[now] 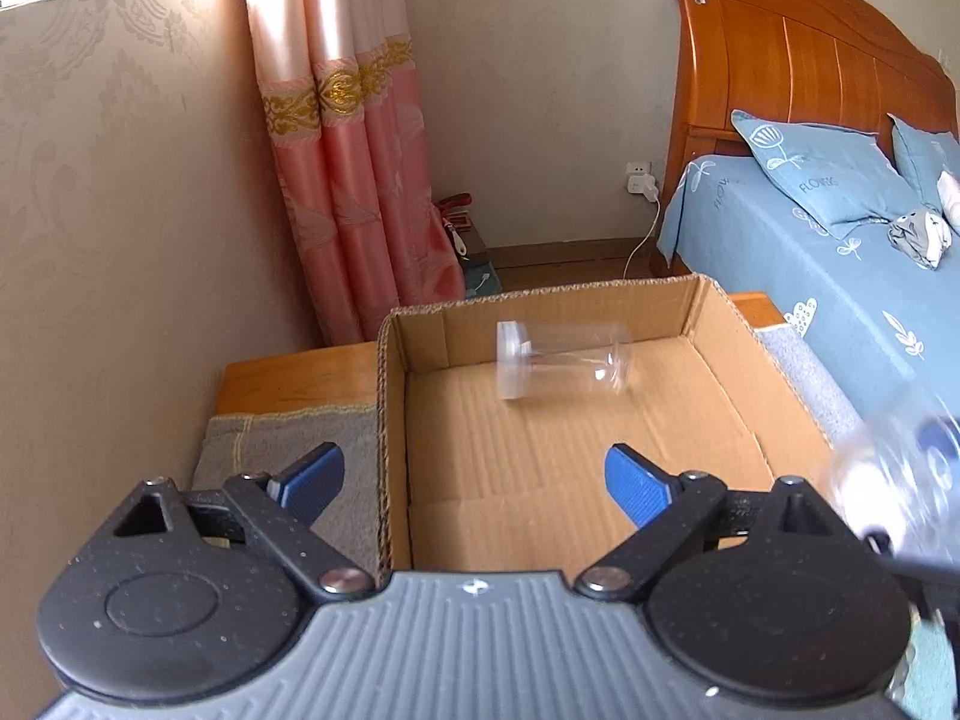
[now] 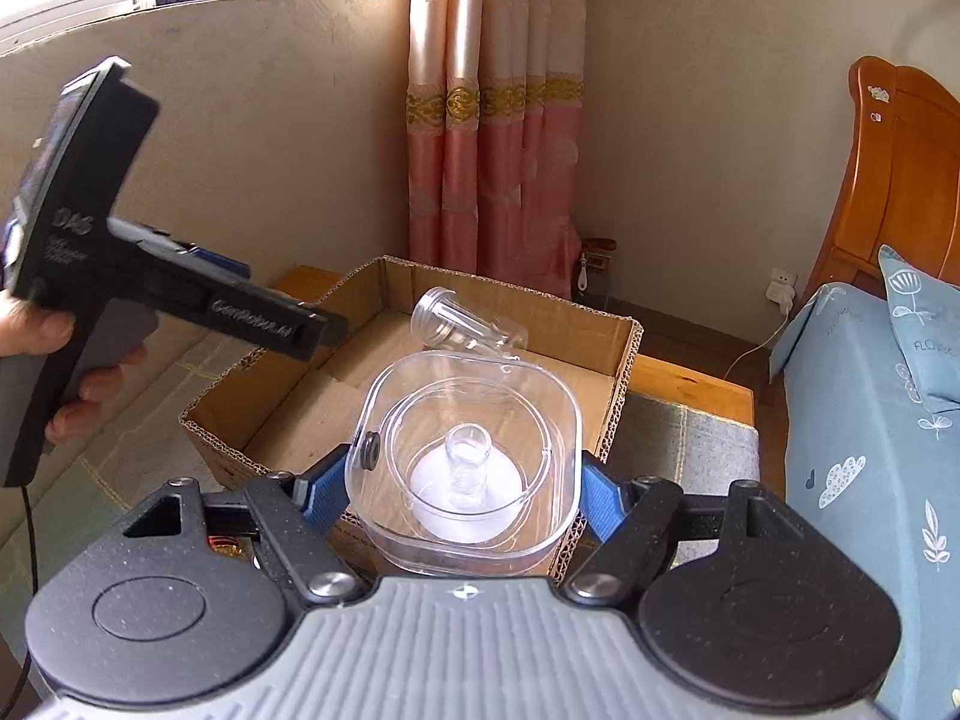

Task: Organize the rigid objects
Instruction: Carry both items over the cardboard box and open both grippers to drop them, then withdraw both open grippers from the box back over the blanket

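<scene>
A cardboard box stands open on a cloth-covered wooden stand. A clear plastic bottle with a pale cap lies blurred inside it near the far wall; it also shows in the right wrist view. My left gripper is open and empty above the box's near left corner. My right gripper is shut on a clear square plastic container with a white disc inside, held over the box's near edge. That container shows blurred at the right edge of the left wrist view.
A bed with a blue sheet and wooden headboard stands right of the box. Pink curtains hang behind it. A grey cloth covers the stand. A wall socket with a charger cable is beyond.
</scene>
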The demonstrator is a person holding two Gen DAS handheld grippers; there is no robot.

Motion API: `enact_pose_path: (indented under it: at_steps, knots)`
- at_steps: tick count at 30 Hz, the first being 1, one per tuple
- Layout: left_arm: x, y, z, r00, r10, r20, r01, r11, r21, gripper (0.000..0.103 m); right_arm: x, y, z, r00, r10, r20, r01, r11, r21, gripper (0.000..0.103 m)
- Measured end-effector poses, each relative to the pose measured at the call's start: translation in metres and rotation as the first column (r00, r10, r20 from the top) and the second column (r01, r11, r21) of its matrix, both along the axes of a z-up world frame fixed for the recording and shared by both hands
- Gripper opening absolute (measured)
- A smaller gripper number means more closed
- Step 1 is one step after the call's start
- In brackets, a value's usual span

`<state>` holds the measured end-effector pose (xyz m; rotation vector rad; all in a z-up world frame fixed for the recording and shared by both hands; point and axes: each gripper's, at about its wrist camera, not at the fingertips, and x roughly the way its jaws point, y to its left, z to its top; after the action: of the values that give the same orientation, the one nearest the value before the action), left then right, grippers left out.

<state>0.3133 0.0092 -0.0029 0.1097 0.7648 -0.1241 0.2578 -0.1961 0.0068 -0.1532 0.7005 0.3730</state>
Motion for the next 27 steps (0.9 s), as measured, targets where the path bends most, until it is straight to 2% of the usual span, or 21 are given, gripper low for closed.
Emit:
enact_pose_path:
  at_steps: [4, 8, 13, 16, 21, 27]
  knots:
    - [-0.022, 0.013, 0.004, 1.0, 0.019, 0.004, -0.019, 1.0, -0.012, 0.094, 0.021, 0.004, -0.003, 1.0, -0.002, -0.012, 0.001, 1.0, -0.011, 0.081]
    - [-0.043, 0.02, 0.008, 0.998, 0.046, 0.032, -0.046, 0.999, 0.009, 0.095, 0.044, 0.008, -0.001, 1.0, -0.007, -0.028, 0.007, 1.0, -0.007, 0.081]
    - [-0.068, 0.036, 0.005, 0.995, 0.094, 0.039, -0.093, 0.995, -0.028, 0.096, 0.075, 0.017, 0.005, 0.999, -0.024, -0.037, 0.025, 1.0, 0.008, 0.081]
    - [-0.081, 0.043, 0.002, 0.993, 0.112, 0.036, -0.111, 0.993, -0.036, 0.096, 0.086, 0.018, 0.011, 0.999, -0.042, -0.021, 0.043, 0.998, 0.039, 0.103]
    - [-0.095, 0.046, -0.001, 0.993, 0.117, 0.024, -0.116, 0.993, -0.034, 0.096, 0.073, 0.013, 0.023, 0.999, -0.053, 0.004, 0.052, 0.997, 0.059, 0.103]
    - [-0.113, 0.041, 0.003, 0.995, 0.084, 0.047, -0.082, 0.996, -0.037, 0.096, 0.045, 0.007, 0.024, 0.999, -0.054, 0.003, 0.054, 0.998, 0.027, 0.103]
